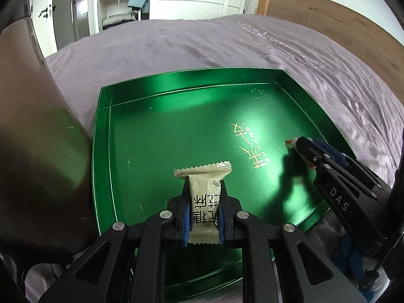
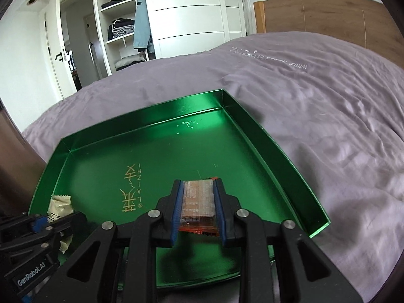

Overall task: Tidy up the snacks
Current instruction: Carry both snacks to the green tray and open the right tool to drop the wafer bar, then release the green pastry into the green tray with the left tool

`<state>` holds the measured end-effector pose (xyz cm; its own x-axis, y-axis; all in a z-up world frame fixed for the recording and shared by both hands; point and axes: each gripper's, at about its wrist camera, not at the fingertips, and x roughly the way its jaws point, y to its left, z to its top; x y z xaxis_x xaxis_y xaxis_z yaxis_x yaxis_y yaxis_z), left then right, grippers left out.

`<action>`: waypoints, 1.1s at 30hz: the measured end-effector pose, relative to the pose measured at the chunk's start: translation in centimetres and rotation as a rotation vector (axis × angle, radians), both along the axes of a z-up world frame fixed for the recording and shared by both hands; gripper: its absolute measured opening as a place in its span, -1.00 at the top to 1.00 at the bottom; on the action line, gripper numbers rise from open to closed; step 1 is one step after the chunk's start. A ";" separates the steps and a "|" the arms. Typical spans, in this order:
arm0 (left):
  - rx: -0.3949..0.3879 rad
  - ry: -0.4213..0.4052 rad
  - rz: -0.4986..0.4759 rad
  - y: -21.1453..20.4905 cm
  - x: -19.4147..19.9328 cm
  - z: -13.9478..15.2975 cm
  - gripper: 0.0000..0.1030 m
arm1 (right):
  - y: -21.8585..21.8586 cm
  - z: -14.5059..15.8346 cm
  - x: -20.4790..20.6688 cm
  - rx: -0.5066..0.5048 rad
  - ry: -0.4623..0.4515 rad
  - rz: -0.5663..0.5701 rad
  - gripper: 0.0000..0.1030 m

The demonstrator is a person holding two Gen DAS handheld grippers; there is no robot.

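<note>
Placement is the step in hand: your left tongs point(image 1: 203, 202) pinch a beige snack packet point(image 1: 203, 189) and your right tongs point(image 2: 198, 207) pinch an orange-wrapped bar point(image 2: 198, 199), both over the green tray point(image 2: 255, 128) on the bed point(image 2: 315, 101). Next, I judge, lower each to the tray floor, well apart, then spread the tongs.

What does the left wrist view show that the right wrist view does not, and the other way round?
Only the left wrist view: the black print on the beige snack packet in the left gripper.
Only the right wrist view: the orange snack bar filling the right gripper.
Both: green tray, purple bedsheet, wardrobe shelves.
</note>
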<state>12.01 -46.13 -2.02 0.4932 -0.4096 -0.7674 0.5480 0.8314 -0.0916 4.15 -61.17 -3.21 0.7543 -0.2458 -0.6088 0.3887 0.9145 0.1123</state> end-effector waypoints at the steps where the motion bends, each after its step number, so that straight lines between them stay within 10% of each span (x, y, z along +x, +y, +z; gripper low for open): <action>1: 0.003 -0.008 -0.002 -0.1 -0.1 0.0 0.72 | 0.0 0.0 -0.1 0.001 -0.001 0.000 0.73; 7: -0.041 -0.011 -0.020 0.0 -0.3 -0.3 0.62 | 0.6 0.0 -0.5 -0.015 -0.017 0.010 0.32; 11: -0.072 -0.020 -0.023 0.4 -0.4 -0.1 0.31 | 1.5 0.1 -0.5 -0.063 -0.028 0.016 -0.96; 18: -0.126 -0.086 -0.014 1.2 -1.3 0.8 0.13 | 1.1 1.1 -2.3 -0.057 -0.126 -0.025 -1.00; 26: -0.126 -0.277 0.008 1.1 -3.7 2.8 0.06 | 3.8 3.3 -4.6 -0.270 -0.228 -0.131 -1.00; 33: -0.086 -0.375 0.030 1.8 -6.1 6.1 0.05 | 1.5 7.7 -8.7 -0.190 -0.208 -0.306 -1.00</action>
<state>5.92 -44.37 4.12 0.7458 -0.4458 -0.4951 0.5321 0.8457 0.0401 -4.53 -59.63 4.52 0.7311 -0.5709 -0.3735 0.6326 0.7723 0.0579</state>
